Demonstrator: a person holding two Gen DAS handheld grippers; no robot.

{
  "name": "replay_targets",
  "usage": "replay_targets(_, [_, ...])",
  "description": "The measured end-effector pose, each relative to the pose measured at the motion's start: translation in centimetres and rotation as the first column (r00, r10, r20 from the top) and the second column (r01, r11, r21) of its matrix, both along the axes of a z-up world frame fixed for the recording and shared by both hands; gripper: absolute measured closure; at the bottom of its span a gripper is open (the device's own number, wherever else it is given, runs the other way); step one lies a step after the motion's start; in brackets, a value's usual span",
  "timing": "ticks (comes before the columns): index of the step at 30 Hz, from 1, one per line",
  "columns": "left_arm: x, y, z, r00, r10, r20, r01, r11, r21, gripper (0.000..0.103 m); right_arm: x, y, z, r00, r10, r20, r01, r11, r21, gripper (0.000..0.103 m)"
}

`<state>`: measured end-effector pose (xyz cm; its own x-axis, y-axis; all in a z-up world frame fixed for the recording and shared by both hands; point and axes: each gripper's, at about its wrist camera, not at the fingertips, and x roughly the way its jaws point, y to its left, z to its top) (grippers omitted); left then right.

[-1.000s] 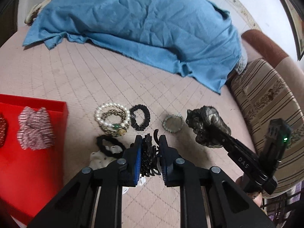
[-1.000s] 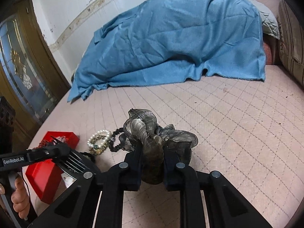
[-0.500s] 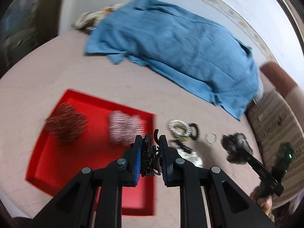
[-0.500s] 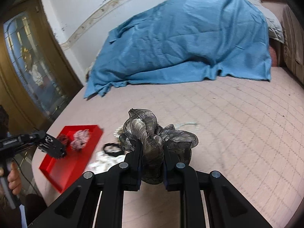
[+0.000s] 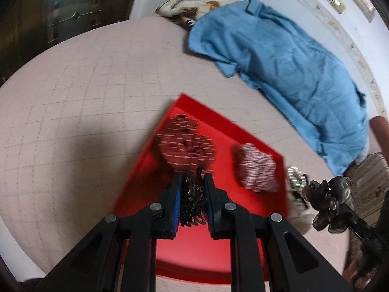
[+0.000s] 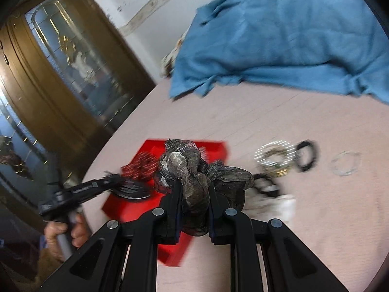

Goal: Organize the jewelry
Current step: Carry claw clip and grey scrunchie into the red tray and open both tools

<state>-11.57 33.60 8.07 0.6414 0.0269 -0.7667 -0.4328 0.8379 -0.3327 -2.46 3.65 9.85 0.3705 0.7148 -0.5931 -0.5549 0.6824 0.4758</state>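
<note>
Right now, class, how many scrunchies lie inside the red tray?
2: a dark red scrunchie near the red tray's far corner, and a pink-and-white scrunchie by its right edge. The tongs may hide others.

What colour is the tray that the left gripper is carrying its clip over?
Bright red tray, seen best in the left wrist view, under the left gripper and its black hair clip.
</note>
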Motion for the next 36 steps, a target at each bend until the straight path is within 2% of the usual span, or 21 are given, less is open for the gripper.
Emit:
replay_targets(2, [0.1,0.5,-0.5,1.0,0.01,-0.012,-0.009,1.0,0.03,0.086,0.0,2.3,-1.0,0.999,0.032,-0.026,-0.033,0.999,-0.024,0.085])
replay_targets(9, [1.1,1.4,-1.8,1.0,0.003,-0.016,-0.002,0.998,0.065,0.086,0.1,8.6,-4.8,0.989,0.09,-0.116,-0.101,0.991,-0.092,0.085])
replay_targets(20, [1.4,1.7,-1.8,0.999,-0.037,0.036,0.035,0.997,0.062,0.085,-0.1,12.0,-6.6,0.982,0.105,-0.159,-0.125,0.984,-0.124,0.085])
replay_targets(22, [1.1,1.7,-1.5,0.997,-0.048,0.058,0.045,0.997,0.057,0.085,-0.5,12.2,-6.5,0.985,0.104,-0.137,-0.123,0.982,-0.142,0.081])
replay_targets(23, [1.0,1.6,-1.4,0.996,-0.053,0.07,0.049,0.997,0.055,0.081,-0.6,12.2,-6.4,0.987,0.103,-0.125,-0.121,0.981,-0.15,0.08])
replay_targets(25, [0.5,1.3,-0.9,0.993,-0.06,0.099,0.055,0.997,0.058,0.071,-1.0,12.0,-6.0,0.991,0.098,-0.095,-0.113,0.979,-0.167,0.066])
replay_targets(27, [-0.3,0.9,-0.4,0.989,-0.068,0.129,0.059,0.995,0.078,0.064,-1.6,11.6,-5.4,0.994,0.088,-0.068,-0.099,0.976,-0.193,0.059])
replay_targets(28, [-0.5,0.8,-0.2,0.988,-0.072,0.138,0.061,0.994,0.088,0.062,-1.9,11.3,-5.1,0.995,0.085,-0.055,-0.095,0.974,-0.204,0.059])
replay_targets(30, [-1.2,0.4,0.1,0.984,-0.073,0.163,0.054,0.992,0.117,0.053,-2.9,10.2,-3.7,0.997,0.075,-0.002,-0.074,0.97,-0.232,0.058])
replay_targets(32, [-1.3,0.1,0.1,0.983,-0.056,0.174,0.03,0.989,0.147,0.049,-4.1,8.6,-2.0,0.996,0.062,0.065,-0.044,0.969,-0.245,0.051])
replay_targets(34, [-1.1,-0.2,-0.2,0.987,-0.041,0.157,0.011,0.983,0.183,0.049,-5.1,6.6,-0.8,0.991,0.038,0.13,-0.005,0.969,-0.245,0.038])
replay_targets(36, [-1.1,-0.6,-0.4,0.989,-0.034,0.143,0.002,0.977,0.215,0.049,-5.6,4.6,-0.3,0.988,0.0,0.155,0.039,0.968,-0.247,0.034])
